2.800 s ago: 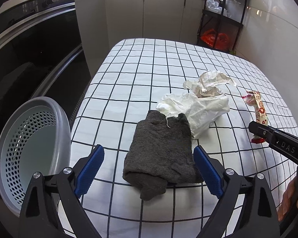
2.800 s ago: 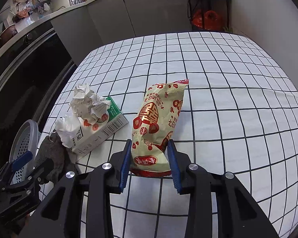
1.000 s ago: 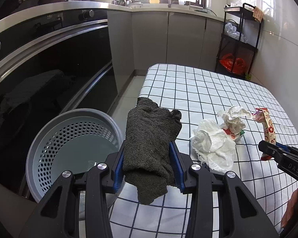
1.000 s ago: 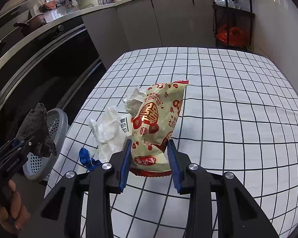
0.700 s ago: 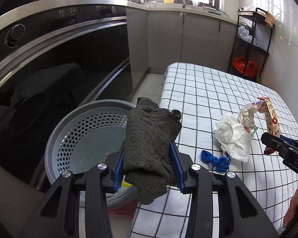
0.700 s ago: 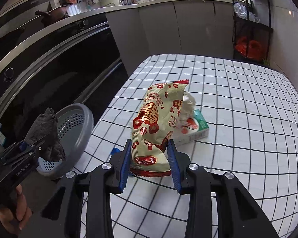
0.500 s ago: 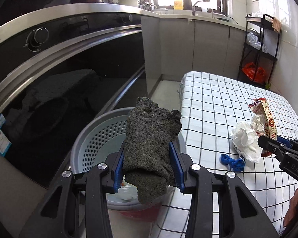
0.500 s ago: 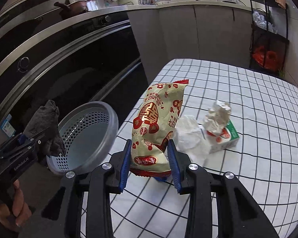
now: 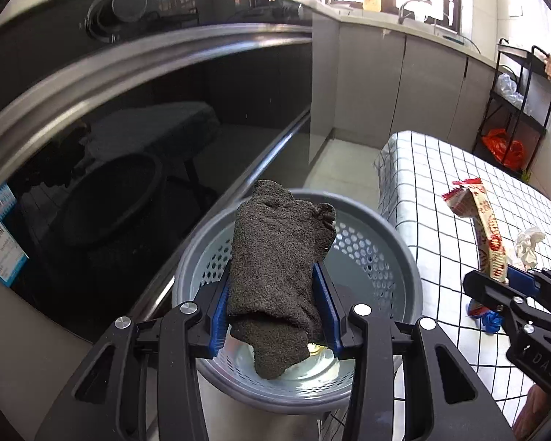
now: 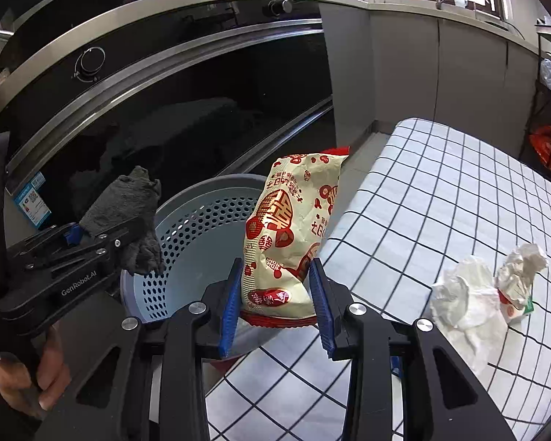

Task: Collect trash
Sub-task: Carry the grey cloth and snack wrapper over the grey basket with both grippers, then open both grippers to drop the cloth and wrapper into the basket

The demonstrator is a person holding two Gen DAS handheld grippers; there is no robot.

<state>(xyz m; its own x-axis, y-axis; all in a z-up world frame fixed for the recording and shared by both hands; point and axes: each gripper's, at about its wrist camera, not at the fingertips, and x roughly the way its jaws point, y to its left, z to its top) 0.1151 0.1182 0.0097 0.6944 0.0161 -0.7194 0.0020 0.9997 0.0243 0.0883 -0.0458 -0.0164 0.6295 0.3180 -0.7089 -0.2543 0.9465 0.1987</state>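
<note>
— Pads [image 9: 323, 296] of the left gripper [image 9: 275, 308] pinch a grey rag [image 9: 279, 264] at its middle; it's soft, slumping over both ends, hanging above the basket [image 9: 404, 257].

— And the right gripper [image 10: 275, 305]?

— Clamped tight on a snack bag [image 10: 294, 235], low down near its sealed bottom. Looks light and crinkly, probably slippery, so a hold by that seam seems wise.

— Which way does the bag point?

— Long axis upright, leaning slightly, open red top up. It's over the basket's near rim, beside the table [image 10: 440, 191]. The rag's length runs away from the fingers, top end tipped forward.

— Anything left?

— Crumpled paper [image 10: 466, 305] and a carton [image 10: 514, 301] sit on the table.
</note>
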